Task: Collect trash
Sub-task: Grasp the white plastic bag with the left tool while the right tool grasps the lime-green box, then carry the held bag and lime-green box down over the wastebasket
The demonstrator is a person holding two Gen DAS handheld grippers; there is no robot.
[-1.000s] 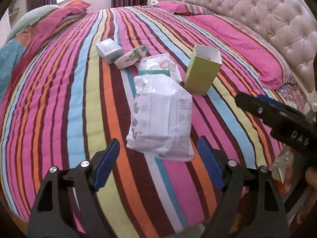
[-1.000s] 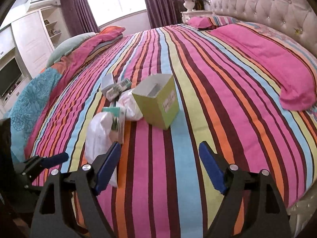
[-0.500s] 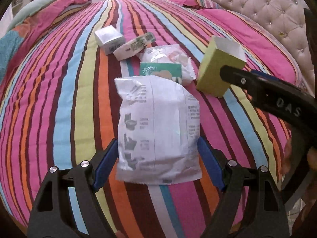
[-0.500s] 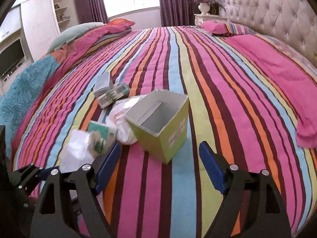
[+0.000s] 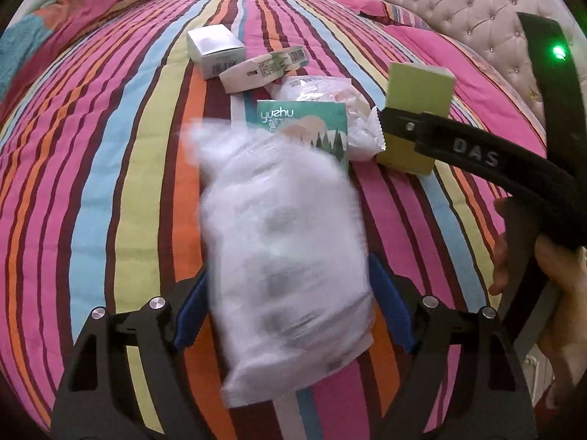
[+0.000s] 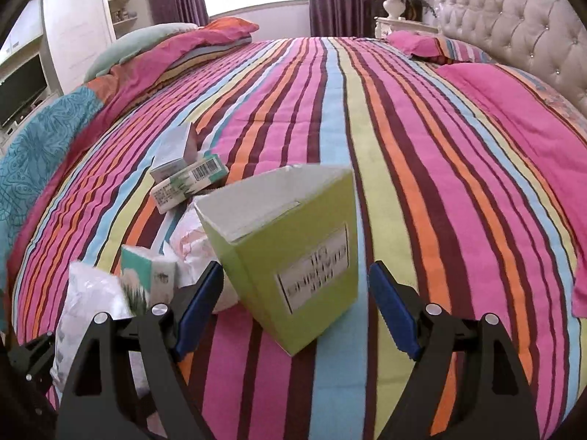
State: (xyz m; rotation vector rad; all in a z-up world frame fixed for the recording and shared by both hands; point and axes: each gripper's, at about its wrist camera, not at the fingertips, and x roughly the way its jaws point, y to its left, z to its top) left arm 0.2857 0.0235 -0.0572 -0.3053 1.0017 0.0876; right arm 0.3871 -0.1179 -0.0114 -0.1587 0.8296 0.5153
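A white plastic packet (image 5: 290, 256) lies on the striped bed, blurred, between the open jaws of my left gripper (image 5: 293, 311); it also shows in the right wrist view (image 6: 91, 300). Behind it lie a green "yushu" packet (image 5: 304, 124), a crumpled clear wrapper (image 5: 330, 95), a white-green carton (image 5: 264, 68) and a small white box (image 5: 214, 47). An open lime-green box (image 6: 293, 253) stands between the open jaws of my right gripper (image 6: 295, 311); the box also shows in the left wrist view (image 5: 418, 102).
The striped bedspread (image 6: 403, 146) covers the whole bed. Pink pillows (image 6: 513, 110) and a tufted headboard (image 6: 513, 18) lie to the right. A folded duvet (image 6: 165, 47) lies at the far left. The right gripper's body (image 5: 495, 157) crosses the left wrist view.
Both grippers have moved forward. The white packet now sits deeper between the left jaws and the lime-green box now sits between the right jaws.
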